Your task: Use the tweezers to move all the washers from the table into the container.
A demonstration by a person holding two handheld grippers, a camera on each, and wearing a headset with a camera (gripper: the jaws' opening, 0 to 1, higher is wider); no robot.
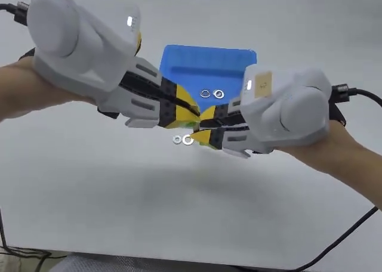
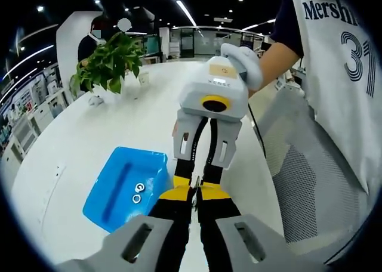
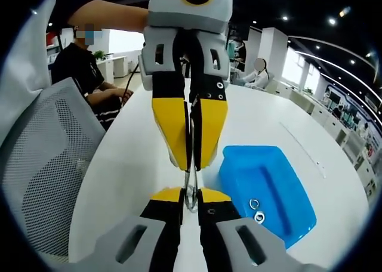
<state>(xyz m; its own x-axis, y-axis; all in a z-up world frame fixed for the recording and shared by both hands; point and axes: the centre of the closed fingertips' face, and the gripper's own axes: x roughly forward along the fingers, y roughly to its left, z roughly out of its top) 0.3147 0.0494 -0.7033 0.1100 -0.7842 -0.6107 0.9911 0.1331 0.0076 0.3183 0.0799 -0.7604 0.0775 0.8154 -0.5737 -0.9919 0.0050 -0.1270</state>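
Reading across, we saw the left gripper [image 1: 192, 113] clamped on the tweezers [image 3: 189, 185], two washers [image 1: 182, 140] lying on the table [image 1: 119, 182] just below its tips, two more inside the blue container [image 1: 203, 55] behind, and the right gripper [image 1: 206, 126] pinching the same tweezers.

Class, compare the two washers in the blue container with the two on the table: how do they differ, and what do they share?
The container washers lie inside the blue container; the table washers lie on the white table. The container washers show a small gap between them; the table washers look touching. The container washers are delivered; the table washers await moving. Both pairs are small silver rings lying flat.
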